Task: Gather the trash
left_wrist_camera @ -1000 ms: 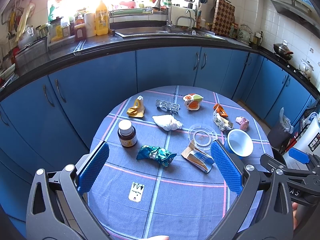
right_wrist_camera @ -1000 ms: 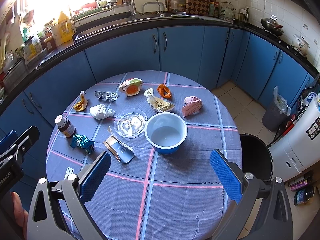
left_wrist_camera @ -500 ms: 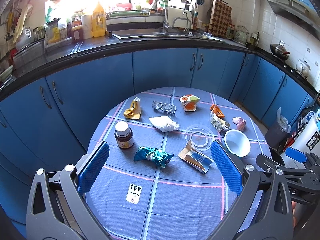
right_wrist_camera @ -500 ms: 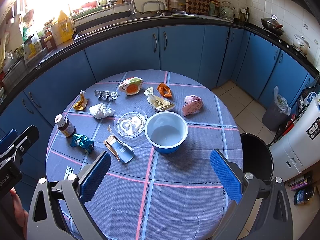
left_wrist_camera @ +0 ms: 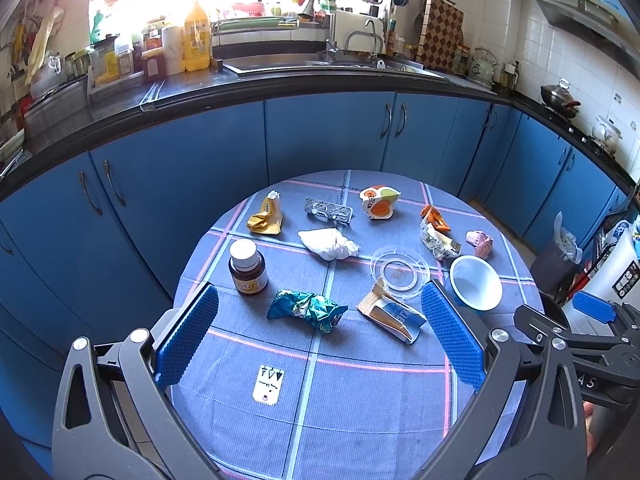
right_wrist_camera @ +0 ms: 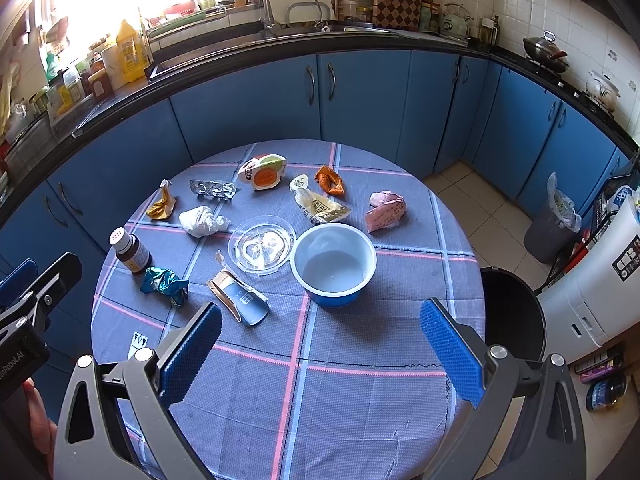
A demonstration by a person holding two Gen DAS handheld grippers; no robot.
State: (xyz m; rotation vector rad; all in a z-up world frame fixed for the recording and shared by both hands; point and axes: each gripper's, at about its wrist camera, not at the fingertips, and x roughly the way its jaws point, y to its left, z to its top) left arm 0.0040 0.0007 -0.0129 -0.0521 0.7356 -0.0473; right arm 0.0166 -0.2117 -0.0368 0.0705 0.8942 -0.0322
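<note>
Several pieces of trash lie on a round table with a blue checked cloth (left_wrist_camera: 360,400): a crumpled teal wrapper (left_wrist_camera: 306,310) (right_wrist_camera: 164,282), a torn blue-and-tan packet (left_wrist_camera: 394,314) (right_wrist_camera: 240,298), a white paper wad (left_wrist_camera: 328,244) (right_wrist_camera: 202,220), a yellow wrapper (left_wrist_camera: 266,218), a blister pack (left_wrist_camera: 328,211), an orange-and-white carton (left_wrist_camera: 378,202) (right_wrist_camera: 262,172), an orange wrapper (right_wrist_camera: 330,180) and a pink wrapper (right_wrist_camera: 386,210). My left gripper (left_wrist_camera: 320,336) is open and empty above the near table edge. My right gripper (right_wrist_camera: 320,352) is open and empty above the near right part.
A blue bowl (right_wrist_camera: 334,264), a clear plastic lid (right_wrist_camera: 262,246) and a brown bottle (left_wrist_camera: 247,266) stand among the trash. A black bin (right_wrist_camera: 510,312) stands at the table's right edge. A grey bin with a bag (right_wrist_camera: 554,220) stands further right. Blue cabinets curve behind.
The left gripper has drawn back and up a little, so the table looks smaller and further away. The right gripper has barely moved. Both stay open.
</note>
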